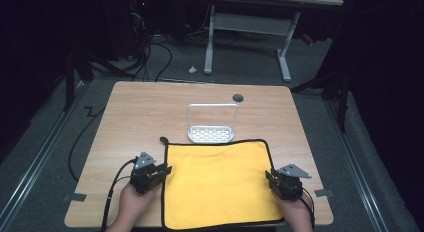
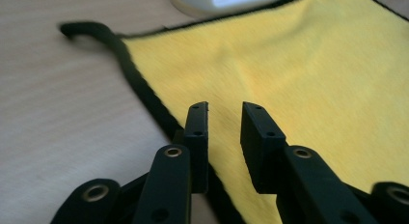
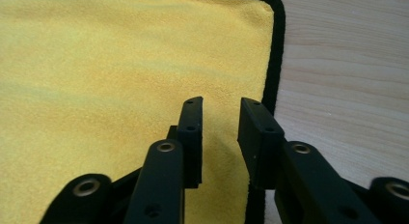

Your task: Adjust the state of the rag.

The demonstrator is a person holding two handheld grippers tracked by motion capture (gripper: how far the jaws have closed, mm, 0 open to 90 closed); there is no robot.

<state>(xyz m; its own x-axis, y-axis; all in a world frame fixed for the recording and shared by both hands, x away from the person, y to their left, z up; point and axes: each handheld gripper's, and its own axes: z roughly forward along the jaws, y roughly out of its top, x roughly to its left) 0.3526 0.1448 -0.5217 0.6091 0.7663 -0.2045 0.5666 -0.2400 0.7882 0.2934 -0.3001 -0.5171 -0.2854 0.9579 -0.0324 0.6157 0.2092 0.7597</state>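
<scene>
You have a yellow cloth (image 1: 218, 183) with a black hem spread flat on the table (image 1: 130, 112), its near edge at the table's front and its far edge just in front of a small white rack (image 1: 211, 126). Your left gripper (image 1: 167, 170) sits at the cloth's left hem and your right gripper (image 1: 269, 175) at its right hem, about midway down each side. In the left gripper view the jaws stand apart with a clear gap, poised over the hem (image 2: 159, 108) with nothing pinched between them; the right gripper view shows the same, jaws parted above the yellow pile beside the black border (image 3: 276, 64), not clamped on anything. Expect the cloth to be light, soft and limp: it looks like a plush microfibre weave, so it will sag and fold the moment you lift it, and it should grip well enough not to slip. The stitched hem is likely the firmest place to take hold, so pinch there, catching hem and a little pile together, and keep both sides level so the cloth does not bunch. A black hanging loop (image 2: 89, 31) curls off the far left corner. No brand, label or writing can be read on anything here.
</scene>
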